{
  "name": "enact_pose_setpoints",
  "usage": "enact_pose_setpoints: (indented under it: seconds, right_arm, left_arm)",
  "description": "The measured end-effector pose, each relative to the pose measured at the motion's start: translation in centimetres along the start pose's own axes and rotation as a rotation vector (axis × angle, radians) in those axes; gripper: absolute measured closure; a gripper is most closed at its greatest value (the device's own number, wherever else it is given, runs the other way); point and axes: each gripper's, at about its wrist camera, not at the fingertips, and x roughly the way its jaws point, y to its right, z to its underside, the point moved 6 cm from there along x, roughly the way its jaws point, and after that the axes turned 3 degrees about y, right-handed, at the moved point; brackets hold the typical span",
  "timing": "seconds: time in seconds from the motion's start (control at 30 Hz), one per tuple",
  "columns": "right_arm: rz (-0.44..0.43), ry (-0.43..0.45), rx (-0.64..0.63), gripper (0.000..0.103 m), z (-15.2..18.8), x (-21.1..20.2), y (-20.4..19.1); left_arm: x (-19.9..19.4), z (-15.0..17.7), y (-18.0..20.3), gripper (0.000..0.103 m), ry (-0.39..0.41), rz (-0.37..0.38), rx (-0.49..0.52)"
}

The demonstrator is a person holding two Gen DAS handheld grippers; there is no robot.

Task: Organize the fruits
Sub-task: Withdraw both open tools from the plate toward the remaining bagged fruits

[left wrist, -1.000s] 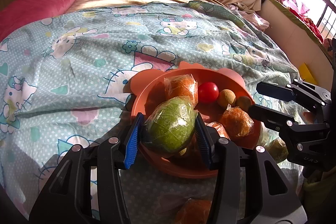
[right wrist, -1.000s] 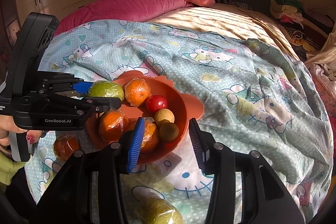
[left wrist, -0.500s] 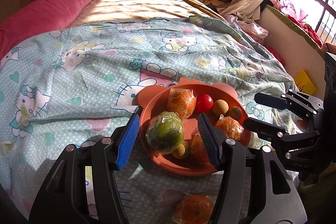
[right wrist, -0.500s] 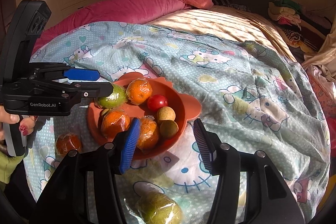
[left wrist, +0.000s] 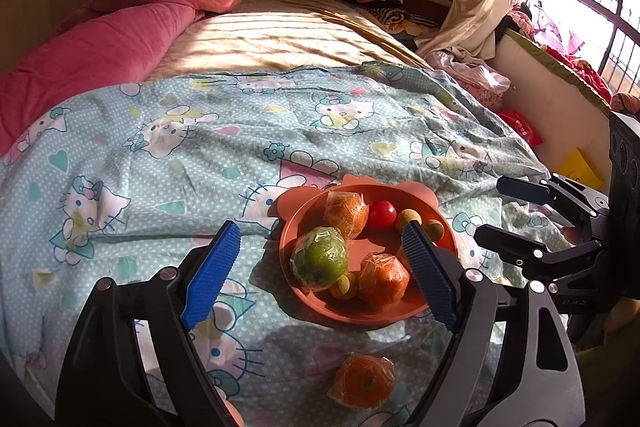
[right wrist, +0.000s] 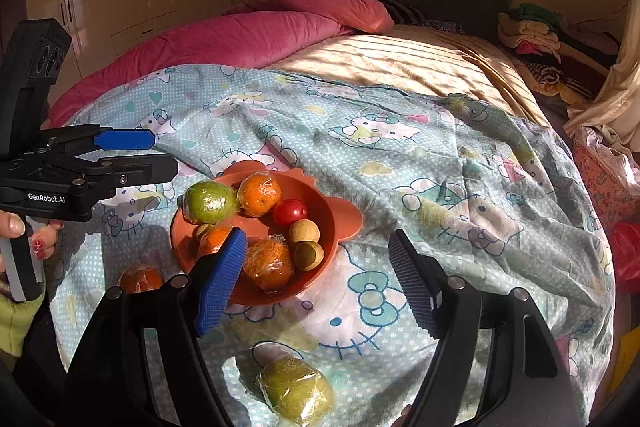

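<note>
Orange bowl [left wrist: 362, 311] on bed quilt [left wrist: 200, 155]: wrapped green fruit [left wrist: 319, 258], oranges, tomato, small brownish fruits, possibly longans. Left gripper [left wrist: 320, 275] and right gripper [right wrist: 316, 281] both opening, nothing between jaws. Loose on quilt: wrapped orange [left wrist: 362, 381], green fruit [right wrist: 296, 389]

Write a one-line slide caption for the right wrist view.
Right gripper, fingers opening and empty, above an orange bowl of wrapped fruit; one green fruit and one orange lie outside on the bedsheet.
</note>
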Motion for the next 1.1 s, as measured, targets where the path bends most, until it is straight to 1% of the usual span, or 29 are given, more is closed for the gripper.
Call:
enact_pose_setpoints:
  seconds: [0.13,0.17,0.2,0.27,0.4,0.57,1.1]
  right_arm:
    - [0.011,0.019,-0.008,0.021,-0.3,-1.1,0.1]
    - [0.014,0.025,-0.009,0.020,-0.4,-1.4,0.0]
    - [0.015,0.032,-0.009,0.018,-0.5,-1.7,0.0]
    - [0.012,0.041,-0.012,0.016,-0.5,-2.2,-0.2]
    - [0.015,0.053,-0.015,0.012,-0.2,-3.2,-0.6]
    - [0.017,0.043,-0.022,0.010,0.7,-3.8,-0.9]
    - [0.019,-0.002,-0.010,0.008,3.4,-4.1,-1.3]
  left_arm:
    - [-1.3,-0.1,0.1,0.015,0.022,-0.007,0.003]
    - [-1.6,0.0,0.1,0.010,0.028,-0.012,0.002]
    - [-2.0,0.0,0.2,0.010,0.034,-0.009,0.001]
    - [-2.7,0.1,0.3,0.010,0.047,-0.002,0.001]
    - [-3.7,0.3,0.3,0.010,0.063,-0.014,0.001]
    - [-4.2,0.9,1.0,0.010,0.061,-0.014,0.011]
    - [-4.0,4.7,1.6,0.010,-0.007,-0.006,0.013]
